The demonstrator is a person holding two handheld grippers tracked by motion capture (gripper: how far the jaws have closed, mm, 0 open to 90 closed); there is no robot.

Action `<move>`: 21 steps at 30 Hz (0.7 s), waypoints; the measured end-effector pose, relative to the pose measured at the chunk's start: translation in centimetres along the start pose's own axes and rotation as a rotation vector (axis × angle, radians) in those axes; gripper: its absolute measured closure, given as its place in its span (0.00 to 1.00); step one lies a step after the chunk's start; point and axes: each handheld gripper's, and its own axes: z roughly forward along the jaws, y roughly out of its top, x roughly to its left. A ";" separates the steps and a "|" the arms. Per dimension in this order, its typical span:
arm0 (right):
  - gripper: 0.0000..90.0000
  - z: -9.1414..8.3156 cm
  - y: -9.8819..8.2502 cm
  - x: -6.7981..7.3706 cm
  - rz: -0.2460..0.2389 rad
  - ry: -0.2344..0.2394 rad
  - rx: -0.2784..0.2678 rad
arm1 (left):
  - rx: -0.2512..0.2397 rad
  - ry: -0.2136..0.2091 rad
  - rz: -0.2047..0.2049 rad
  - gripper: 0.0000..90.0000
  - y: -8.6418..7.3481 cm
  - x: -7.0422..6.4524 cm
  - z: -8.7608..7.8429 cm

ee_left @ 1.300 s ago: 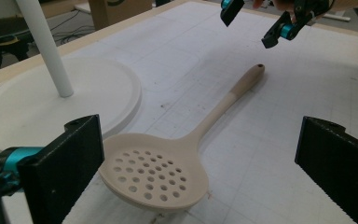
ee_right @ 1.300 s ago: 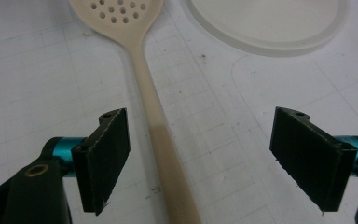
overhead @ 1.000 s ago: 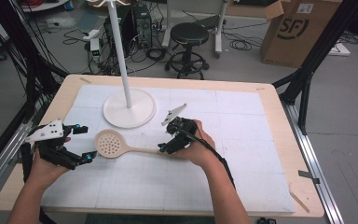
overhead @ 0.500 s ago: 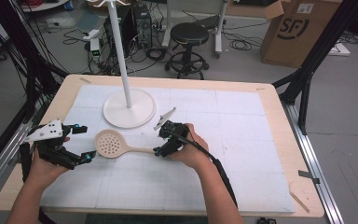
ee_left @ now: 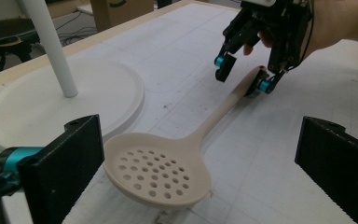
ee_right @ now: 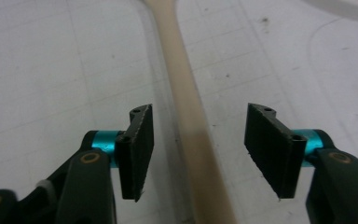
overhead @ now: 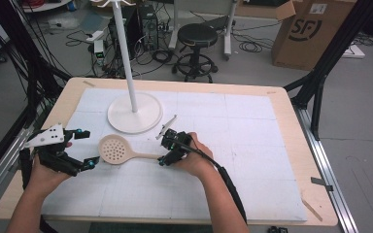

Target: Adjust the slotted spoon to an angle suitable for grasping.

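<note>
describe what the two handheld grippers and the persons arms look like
Both grippers are black, angular frames with ribbed black jaw pads and turquoise fittings behind them. The left gripper carries a pale grey three-cornered plate on top. The right gripper has a similar pale plate, and a black cable runs from it back along the forearm. Both forearms are bare, with no sleeves in view.

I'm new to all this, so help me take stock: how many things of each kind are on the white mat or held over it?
Skimmer spoon: 1
White stand: 1
Hand-held grippers: 2, left gripper and right gripper
Total: 4
</note>
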 end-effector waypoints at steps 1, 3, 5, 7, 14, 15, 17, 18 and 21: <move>0.51 0.4 0.0 0.0 0.003 0.002 0.009 | 0.002 0.000 0.002 0.02 0.0 0.0 0.0; 0.56 1.0 0.1 0.1 0.013 0.011 0.022 | -0.002 0.001 -0.003 0.02 0.0 0.0 0.0; 0.64 1.5 0.2 0.1 0.018 0.027 0.036 | -0.003 0.000 -0.001 0.02 0.0 0.1 0.0; 0.71 1.8 0.2 0.2 0.013 0.030 0.044 | -0.003 0.000 -0.001 0.02 0.0 0.1 -0.1; 0.83 2.0 0.7 0.8 -0.017 0.055 0.026 | -0.006 0.001 0.002 0.02 0.1 0.1 -0.1; 0.83 2.1 0.9 1.0 -0.030 0.051 0.024 | -0.009 0.000 0.001 0.02 0.1 0.1 -0.2; 0.83 2.7 1.6 1.7 -0.053 0.045 0.015 | -0.008 0.000 0.002 0.02 0.1 0.1 -0.2; 0.83 2.9 2.0 1.9 -0.059 0.047 0.014 | -0.007 0.001 0.004 0.02 0.1 0.1 -0.3; 0.83 3.7 3.0 2.4 -0.079 0.063 0.000 | -0.011 -0.002 0.005 0.02 0.1 0.1 -0.3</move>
